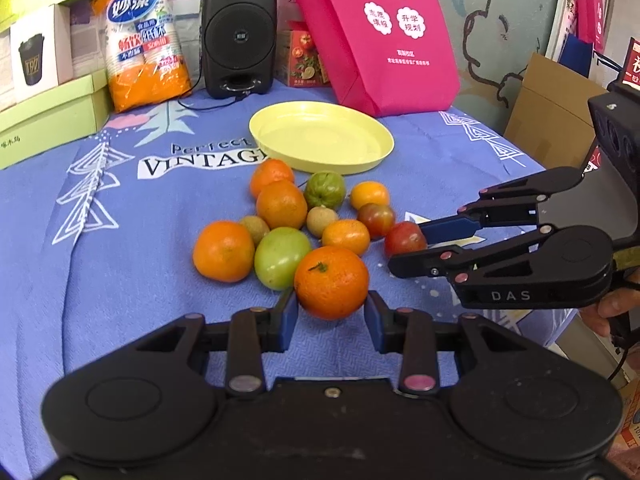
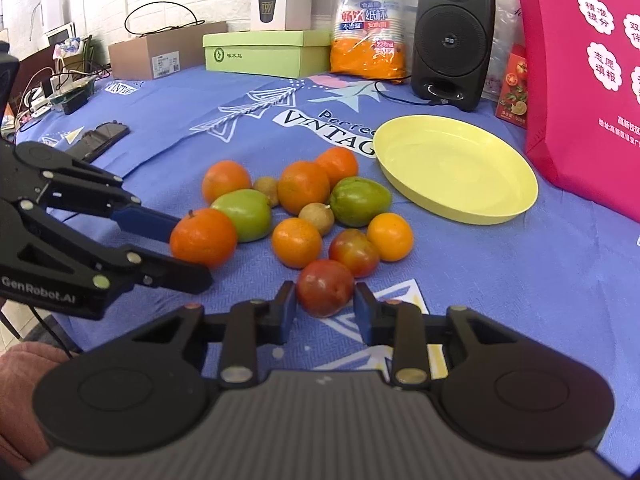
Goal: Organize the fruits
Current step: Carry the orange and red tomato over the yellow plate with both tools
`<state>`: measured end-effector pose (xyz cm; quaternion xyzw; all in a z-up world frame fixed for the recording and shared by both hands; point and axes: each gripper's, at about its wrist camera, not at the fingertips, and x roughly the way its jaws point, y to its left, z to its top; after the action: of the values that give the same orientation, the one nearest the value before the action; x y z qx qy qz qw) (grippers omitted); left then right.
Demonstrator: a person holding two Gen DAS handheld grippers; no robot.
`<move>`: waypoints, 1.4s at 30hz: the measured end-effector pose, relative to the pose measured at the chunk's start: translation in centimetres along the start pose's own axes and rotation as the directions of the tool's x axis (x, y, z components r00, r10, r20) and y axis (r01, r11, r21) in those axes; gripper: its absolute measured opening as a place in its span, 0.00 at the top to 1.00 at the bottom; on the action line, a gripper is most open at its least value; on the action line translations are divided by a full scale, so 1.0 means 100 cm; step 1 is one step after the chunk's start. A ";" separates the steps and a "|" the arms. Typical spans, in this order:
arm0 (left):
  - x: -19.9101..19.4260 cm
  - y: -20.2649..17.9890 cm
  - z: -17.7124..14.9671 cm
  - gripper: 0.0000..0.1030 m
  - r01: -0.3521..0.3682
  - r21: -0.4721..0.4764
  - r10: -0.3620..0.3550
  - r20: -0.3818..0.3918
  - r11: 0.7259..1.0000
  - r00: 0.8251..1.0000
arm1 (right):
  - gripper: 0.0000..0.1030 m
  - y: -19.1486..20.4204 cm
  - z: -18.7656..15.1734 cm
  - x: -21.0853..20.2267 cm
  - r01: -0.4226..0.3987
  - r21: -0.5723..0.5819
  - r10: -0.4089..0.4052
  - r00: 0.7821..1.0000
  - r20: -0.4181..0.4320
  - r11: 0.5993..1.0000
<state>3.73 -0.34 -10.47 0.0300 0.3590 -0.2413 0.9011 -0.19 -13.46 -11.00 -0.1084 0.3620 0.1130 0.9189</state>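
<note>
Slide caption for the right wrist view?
Right tool brackets a red tomato; yellow plate sits empty beyond the fruit pile.

Oranges [image 1: 331,282], green fruits [image 1: 281,257], red tomatoes [image 2: 325,288] clustered on blue cloth, empty yellow plate [image 1: 362,160] just behind

woven matt blue cloth [image 1: 120,280], glossy yellow plastic plate [image 1: 320,168], dimpled orange peel [image 1: 332,284], smooth-skinned tomato [image 2: 325,294]
</note>
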 end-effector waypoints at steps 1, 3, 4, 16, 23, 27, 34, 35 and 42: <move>-0.002 -0.001 0.000 0.66 -0.001 0.003 0.001 0.003 1.000 1.000 | 0.70 0.000 0.000 -0.002 0.002 0.000 -0.002 1.000 0.001 1.000; -0.004 -0.003 0.001 0.66 0.000 0.008 0.000 0.007 1.000 1.000 | 0.70 -0.001 -0.001 -0.006 0.001 -0.005 -0.001 1.000 0.005 1.000; -0.006 -0.005 0.001 0.66 -0.002 0.012 0.001 0.010 1.000 1.000 | 0.70 -0.001 -0.002 -0.008 0.004 -0.007 -0.004 1.000 0.009 1.000; -0.014 -0.009 0.018 0.66 -0.011 0.043 0.009 0.047 0.999 0.999 | 0.70 -0.015 0.008 -0.029 0.042 -0.003 -0.042 0.997 0.067 0.999; 0.004 -0.006 0.053 0.66 -0.020 0.072 0.015 0.071 0.997 0.997 | 0.70 -0.035 0.024 -0.024 0.073 0.010 -0.073 0.993 0.093 0.997; 0.027 -0.004 0.079 0.65 -0.027 0.090 0.020 0.078 0.996 0.997 | 0.70 -0.050 0.039 -0.015 0.089 0.017 -0.090 0.990 0.111 0.996; 0.089 0.009 0.116 0.65 -0.036 0.053 0.035 0.031 0.998 0.999 | 0.70 -0.082 0.060 0.021 0.121 0.050 -0.125 0.987 0.096 0.991; 0.098 0.011 0.120 0.65 -0.036 0.046 0.035 0.021 0.998 0.999 | 0.70 -0.086 0.062 0.026 0.124 0.058 -0.129 0.988 0.089 0.991; 0.141 0.020 0.132 0.65 -0.045 0.023 0.046 -0.033 0.999 0.998 | 0.70 -0.107 0.064 0.057 0.138 0.106 -0.143 0.988 0.048 0.985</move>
<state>21.82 -7.37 -10.31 0.0521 0.3706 -0.2239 0.8999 11.06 -21.06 -9.10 -0.0832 0.3330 0.0321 0.9387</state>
